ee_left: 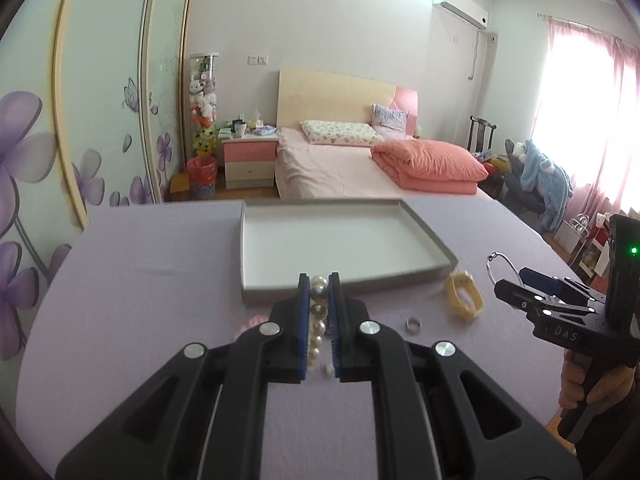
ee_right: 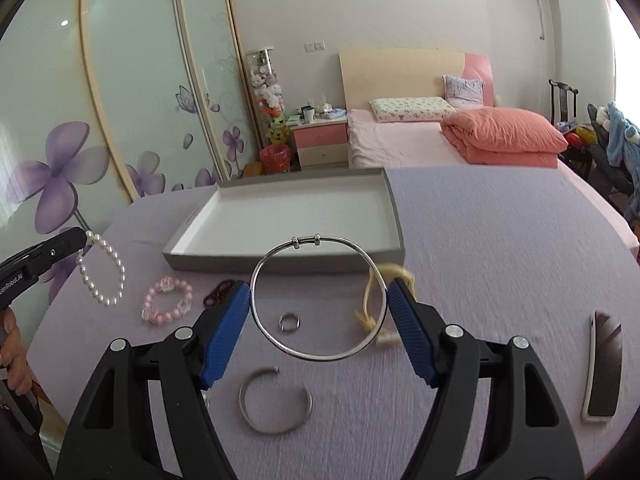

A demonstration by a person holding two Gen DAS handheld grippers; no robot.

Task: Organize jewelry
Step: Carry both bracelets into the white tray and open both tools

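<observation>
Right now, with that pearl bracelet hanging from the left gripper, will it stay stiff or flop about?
Probably floppy: the pearl bracelet droops in a loose loop below the left gripper, so it looks strung rather than rigid. It may swing when carried, since only its top beads are pinched. Set down in the tray, it would likely settle in a heap rather than roll.

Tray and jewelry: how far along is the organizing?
Done: nothing yet; the tray is bare. In hand: left gripper holds the pearl bracelet, right gripper the bangle. Left: pink bracelet, ring, cuff, yellow piece.
</observation>
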